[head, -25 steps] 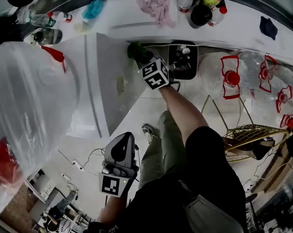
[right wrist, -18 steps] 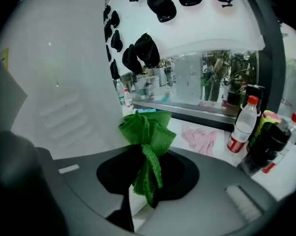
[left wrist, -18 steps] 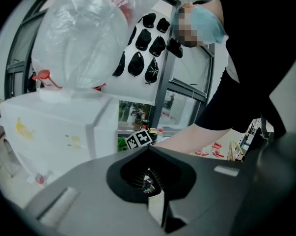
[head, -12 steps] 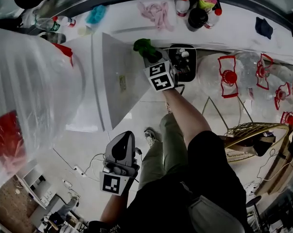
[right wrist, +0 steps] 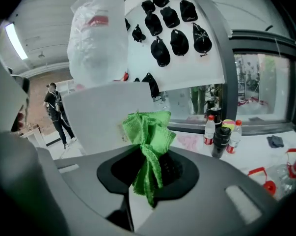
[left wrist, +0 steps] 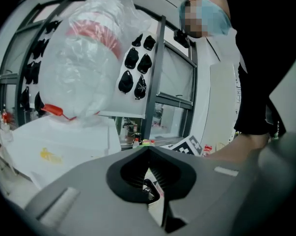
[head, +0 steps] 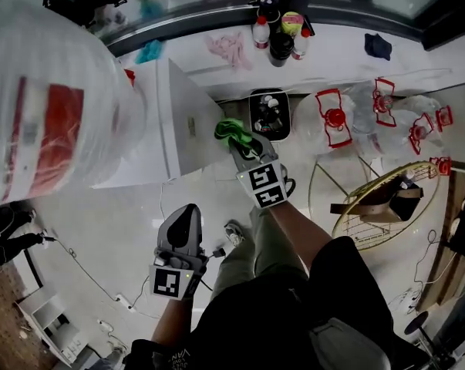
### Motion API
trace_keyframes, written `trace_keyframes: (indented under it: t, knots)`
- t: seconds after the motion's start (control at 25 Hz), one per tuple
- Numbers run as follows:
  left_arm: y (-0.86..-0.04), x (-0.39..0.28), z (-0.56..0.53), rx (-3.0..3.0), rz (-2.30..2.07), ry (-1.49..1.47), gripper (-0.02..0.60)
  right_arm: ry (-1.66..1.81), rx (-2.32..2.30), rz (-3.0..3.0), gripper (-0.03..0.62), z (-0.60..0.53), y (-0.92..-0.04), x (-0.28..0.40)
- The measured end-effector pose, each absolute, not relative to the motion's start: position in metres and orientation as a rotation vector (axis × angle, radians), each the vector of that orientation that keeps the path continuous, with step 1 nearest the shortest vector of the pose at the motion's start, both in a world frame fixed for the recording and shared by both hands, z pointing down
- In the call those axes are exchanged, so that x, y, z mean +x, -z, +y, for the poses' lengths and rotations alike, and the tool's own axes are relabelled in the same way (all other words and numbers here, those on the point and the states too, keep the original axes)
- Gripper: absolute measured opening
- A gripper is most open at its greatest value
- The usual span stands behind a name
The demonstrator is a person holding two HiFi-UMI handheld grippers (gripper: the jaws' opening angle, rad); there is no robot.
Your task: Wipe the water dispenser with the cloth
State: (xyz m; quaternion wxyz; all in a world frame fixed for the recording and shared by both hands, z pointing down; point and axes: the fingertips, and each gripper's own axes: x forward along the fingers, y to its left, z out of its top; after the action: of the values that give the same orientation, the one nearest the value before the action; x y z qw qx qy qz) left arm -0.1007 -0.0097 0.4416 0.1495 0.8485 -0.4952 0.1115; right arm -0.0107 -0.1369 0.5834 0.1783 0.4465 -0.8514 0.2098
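The white water dispenser [head: 178,122] stands at the upper left of the head view, with a big plastic-wrapped bottle [head: 55,91] on top. My right gripper [head: 240,141] is shut on a bunched green cloth [head: 232,132], just off the dispenser's right side panel. In the right gripper view the green cloth [right wrist: 148,136] sticks up between the jaws, with the dispenser [right wrist: 106,114] close behind it. My left gripper [head: 182,226] hangs lower over the floor, shut with nothing in it. In the left gripper view the left gripper [left wrist: 148,173] points toward the dispenser [left wrist: 59,141].
A white counter [head: 332,52] along the window carries bottles [head: 278,33], a pink rag [head: 226,48] and a dark cloth [head: 377,46]. Several empty water jugs [head: 348,114] and a gold wire basket [head: 386,214] lie at the right. A black drip tray [head: 269,114] sits beside the dispenser.
My right gripper with the green cloth has come down and back from the dispenser's upper side panel. The head view has pulled back and swung, so the dispenser looks smaller.
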Motion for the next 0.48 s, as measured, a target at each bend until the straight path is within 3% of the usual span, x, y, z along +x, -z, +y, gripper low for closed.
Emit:
trace_keyframes:
  t: [0.48]
  knots:
    - [-0.39,-0.154,0.058,2.502,-1.49,-0.171,0.002,-0.504,1.374,-2.486,0.087,-0.014,-0.45,-0.022]
